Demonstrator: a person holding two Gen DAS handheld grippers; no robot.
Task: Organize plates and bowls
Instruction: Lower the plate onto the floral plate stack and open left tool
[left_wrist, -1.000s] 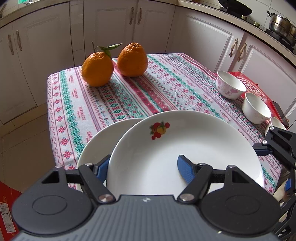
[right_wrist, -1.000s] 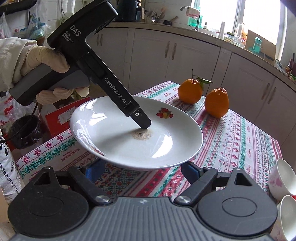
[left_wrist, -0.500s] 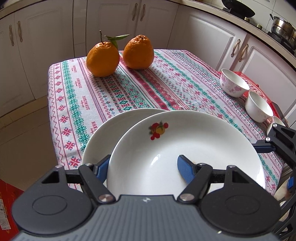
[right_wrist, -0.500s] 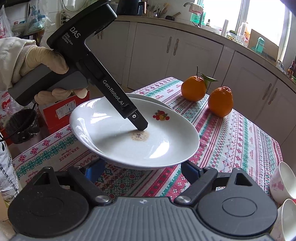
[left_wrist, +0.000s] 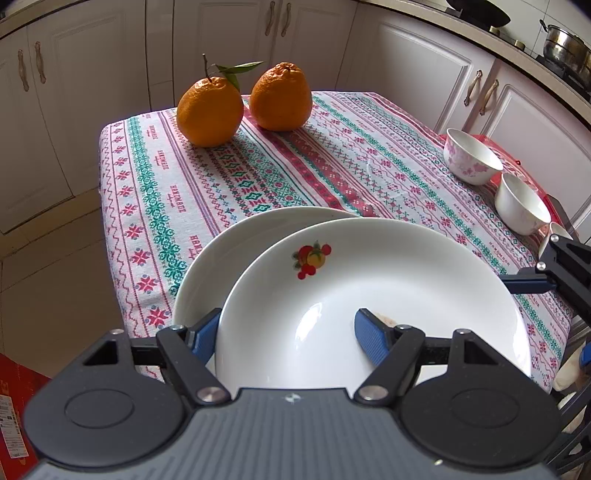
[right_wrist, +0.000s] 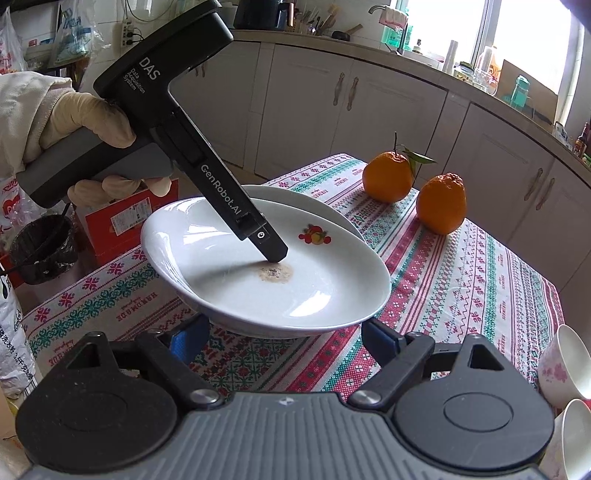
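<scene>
A white plate with a fruit print (left_wrist: 369, 277) hangs tilted above the patterned tablecloth (left_wrist: 332, 158). My left gripper (left_wrist: 288, 332) is shut on its near rim, one blue pad inside the dish and one under its edge. A brownish spot (right_wrist: 275, 273) marks its middle by the left fingertip (right_wrist: 273, 254). A second white plate (left_wrist: 236, 251) lies on the cloth below and behind it, partly covered. My right gripper (right_wrist: 286, 338) stands open just under the held plate's (right_wrist: 314, 288) near rim, with nothing between its pads.
Two oranges (left_wrist: 208, 110) (left_wrist: 280, 98) sit at the table's far end. Small bowls (left_wrist: 469, 158) (left_wrist: 521, 206) line the right edge on something red. A gloved hand (right_wrist: 85, 122) holds the left tool. Cabinets surround the table; a box and a bin (right_wrist: 40, 247) stand on the floor.
The held plate has shifted slightly, and more of the lower plate's far rim now shows beyond it. Both grippers keep the same opening.
</scene>
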